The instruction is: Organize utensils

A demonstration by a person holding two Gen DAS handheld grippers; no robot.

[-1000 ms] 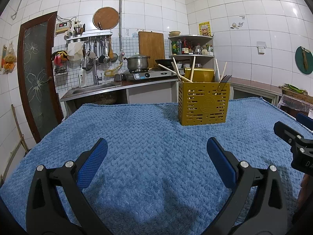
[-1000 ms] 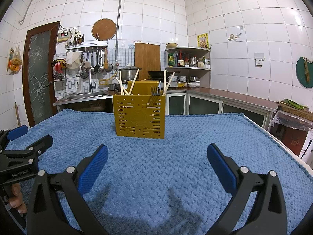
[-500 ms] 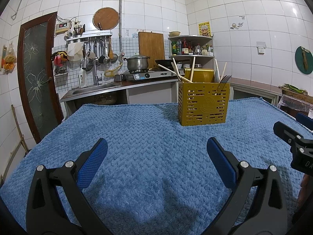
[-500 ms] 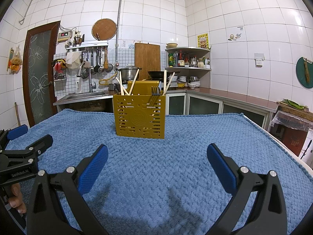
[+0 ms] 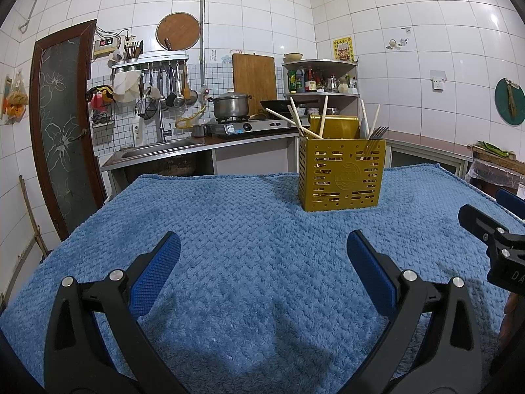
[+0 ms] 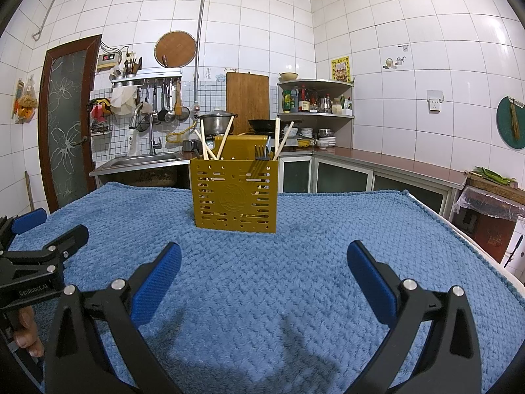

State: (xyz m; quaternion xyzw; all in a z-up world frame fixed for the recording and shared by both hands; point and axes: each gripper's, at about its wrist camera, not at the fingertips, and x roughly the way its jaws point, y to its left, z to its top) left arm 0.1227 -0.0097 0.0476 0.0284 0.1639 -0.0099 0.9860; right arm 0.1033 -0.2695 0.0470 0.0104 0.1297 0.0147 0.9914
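A yellow slotted utensil holder (image 5: 341, 175) (image 6: 234, 195) stands upright on the blue towel (image 5: 249, 229) (image 6: 295, 262) toward the far side. Wooden chopsticks (image 5: 295, 121) (image 6: 210, 146) lean out of its left compartment; forks (image 5: 377, 133) (image 6: 261, 152) and pale sticks rise from its right one. My left gripper (image 5: 262, 259) is open, low over the near towel, nothing between its blue pads. My right gripper (image 6: 264, 262) is open too and holds nothing. Each gripper shows at the edge of the other's view: the left gripper (image 6: 42, 233), the right gripper (image 5: 485, 226).
A hand (image 6: 28, 331) grips the left tool's handle. Behind the table are a sink (image 5: 157, 149), a stove with a pot (image 5: 229, 105), a hanging utensil rack (image 5: 157, 78), a corner shelf of bottles (image 5: 318, 80) and a counter (image 6: 393, 167). The towel's right edge (image 6: 459, 229) drops off.
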